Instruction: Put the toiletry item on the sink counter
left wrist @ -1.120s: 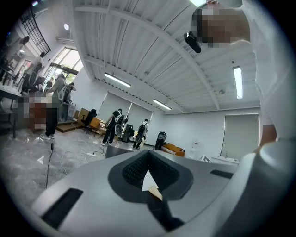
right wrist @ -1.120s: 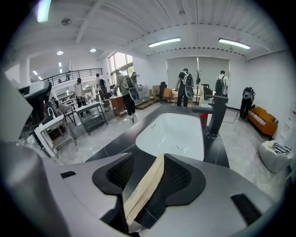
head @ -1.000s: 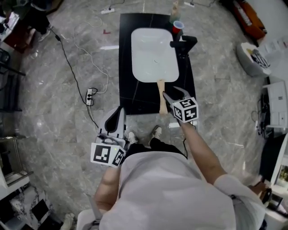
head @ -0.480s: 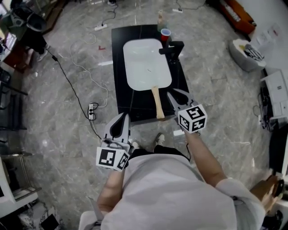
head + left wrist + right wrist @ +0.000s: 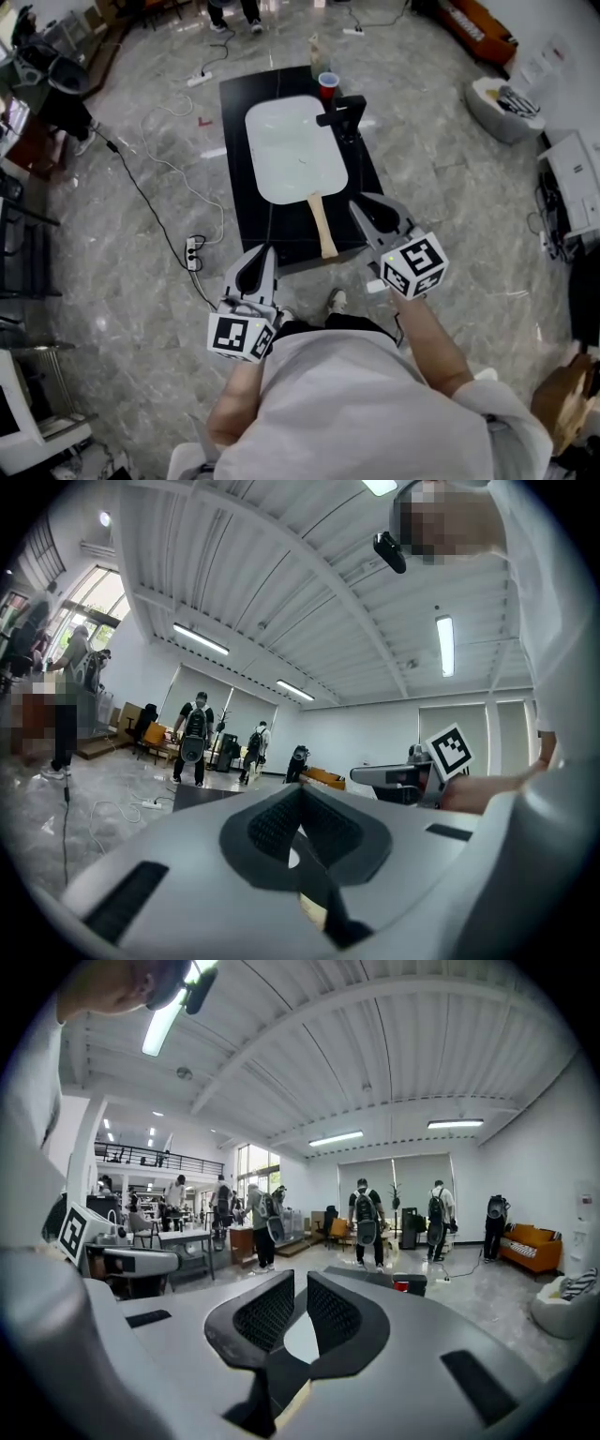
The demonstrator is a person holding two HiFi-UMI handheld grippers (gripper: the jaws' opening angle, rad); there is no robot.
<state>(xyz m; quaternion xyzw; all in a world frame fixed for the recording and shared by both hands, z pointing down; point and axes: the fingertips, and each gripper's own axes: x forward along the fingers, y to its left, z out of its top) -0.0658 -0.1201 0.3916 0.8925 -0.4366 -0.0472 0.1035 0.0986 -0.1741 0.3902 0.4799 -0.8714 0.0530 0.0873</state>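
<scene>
- The wooden-handled toiletry item (image 5: 321, 230) lies flat on the black worktop (image 5: 274, 234). It sits in front of the white basin (image 5: 291, 150), with its far end up against the basin's front rim and its near end pointing at the worktop's front edge. I can't tell what kind of item it is.
- Nothing is touching the item; both tools are clear of it.
- The right hand-held gripper (image 5: 357, 203) hangs just to the right of the item, over the front right corner of the worktop. Its jaws are closing to all but together, with only a slit left and nothing between them. The right gripper view shows the same (image 5: 300, 1281).
- The left hand-held gripper (image 5: 265, 249) is over the grey floor, with its tip near the worktop's front edge and to the left of the item. In the left gripper view (image 5: 300, 791) its jaws meet at the tips with nothing caught in them.
- Each tool carries its marker cube, the right one (image 5: 415, 265) and the left one (image 5: 237, 336), close in front of the person's white shirt.
- A black faucet (image 5: 342, 114) stands at the basin's right side. Behind it at the back corner are a red cup (image 5: 327, 82) and a pale bottle (image 5: 314, 45).
- A power strip (image 5: 191, 253) lies on the floor left of the worktop, with a cable trailing away from it.
- Both gripper views show several people with backpacks standing across the room.
</scene>
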